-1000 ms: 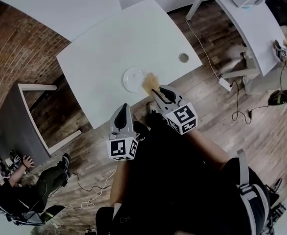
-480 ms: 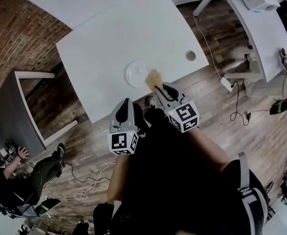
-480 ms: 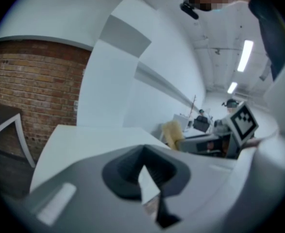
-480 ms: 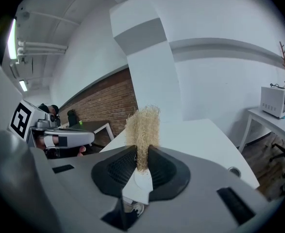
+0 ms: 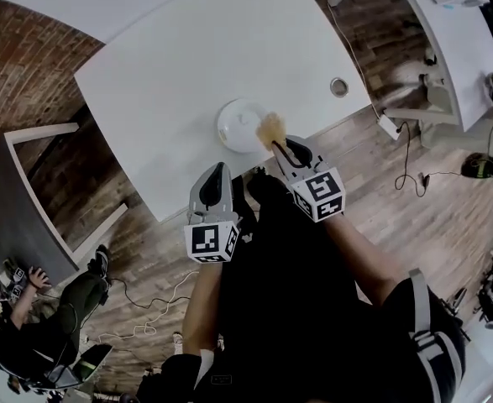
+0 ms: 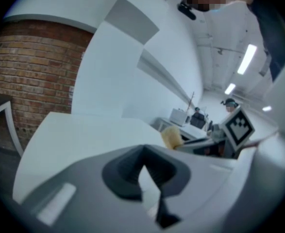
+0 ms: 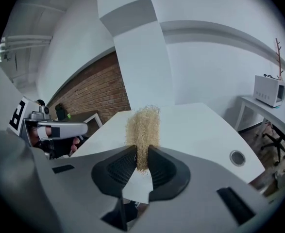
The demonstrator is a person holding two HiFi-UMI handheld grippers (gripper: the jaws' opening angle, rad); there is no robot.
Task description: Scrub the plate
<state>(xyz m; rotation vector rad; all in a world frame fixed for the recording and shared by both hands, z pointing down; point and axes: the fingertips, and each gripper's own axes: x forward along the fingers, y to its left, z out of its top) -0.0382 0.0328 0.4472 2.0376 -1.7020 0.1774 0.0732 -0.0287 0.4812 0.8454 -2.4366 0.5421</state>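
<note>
Plate (image 5: 236,124) closer in view than before | right tool (image 5: 280,147) clamps tan scrubber (image 5: 270,128) at its rim | left tool (image 5: 216,177) closed, empty

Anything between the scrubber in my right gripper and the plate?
Nothing visible. The right gripper holds the scrubber at the plate's right rim in the head view, with no object between them. The left gripper hangs shut and empty off the table's near edge, out of the path.

White round plate (image 5: 240,125) flat on table (image 5: 162,74); tan fibrous scrubber (image 5: 270,129) at rim.
</note>
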